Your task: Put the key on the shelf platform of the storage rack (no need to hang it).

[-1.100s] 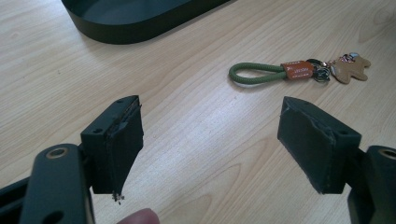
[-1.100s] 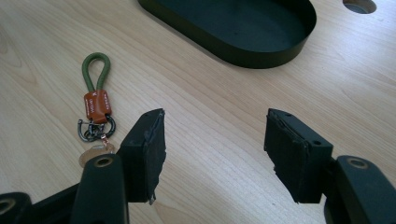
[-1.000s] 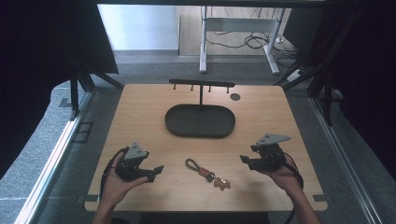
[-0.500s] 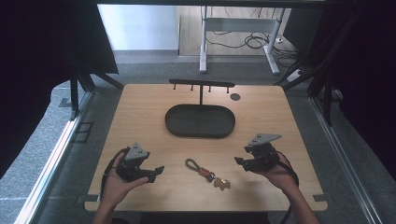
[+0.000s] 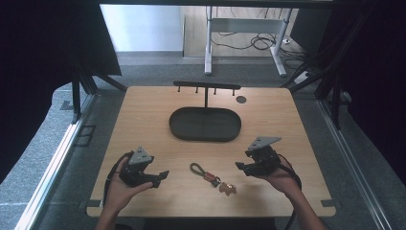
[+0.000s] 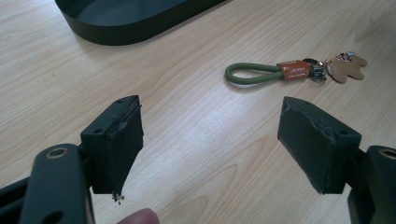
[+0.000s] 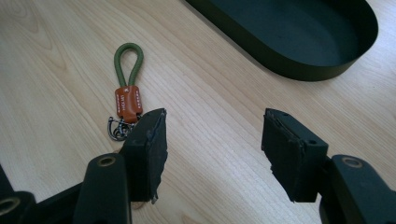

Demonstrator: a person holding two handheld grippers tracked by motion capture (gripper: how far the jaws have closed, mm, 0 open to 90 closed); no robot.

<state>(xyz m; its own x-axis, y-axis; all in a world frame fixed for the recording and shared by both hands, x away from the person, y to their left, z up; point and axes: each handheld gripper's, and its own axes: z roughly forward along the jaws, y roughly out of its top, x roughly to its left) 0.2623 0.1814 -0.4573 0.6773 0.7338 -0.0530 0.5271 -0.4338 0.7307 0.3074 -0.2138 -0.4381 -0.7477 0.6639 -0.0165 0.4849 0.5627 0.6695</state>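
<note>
In the right gripper view the right tool's (image 7: 212,154) near jaw hides the charm end of the keychain (image 7: 127,100), leaving its green loop and orange tag visible. The keychain lies on the wooden surface (image 5: 143,115) between the two tools, nearer than the black oval tray (image 5: 205,123). Left tool (image 6: 210,142) and right tool both stand wide open, gripping nothing.

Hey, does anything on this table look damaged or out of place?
The left gripper has frayed, chipped pads, one shedding a crumb. The keychain lies loose on the table, outside the black tray.
</note>
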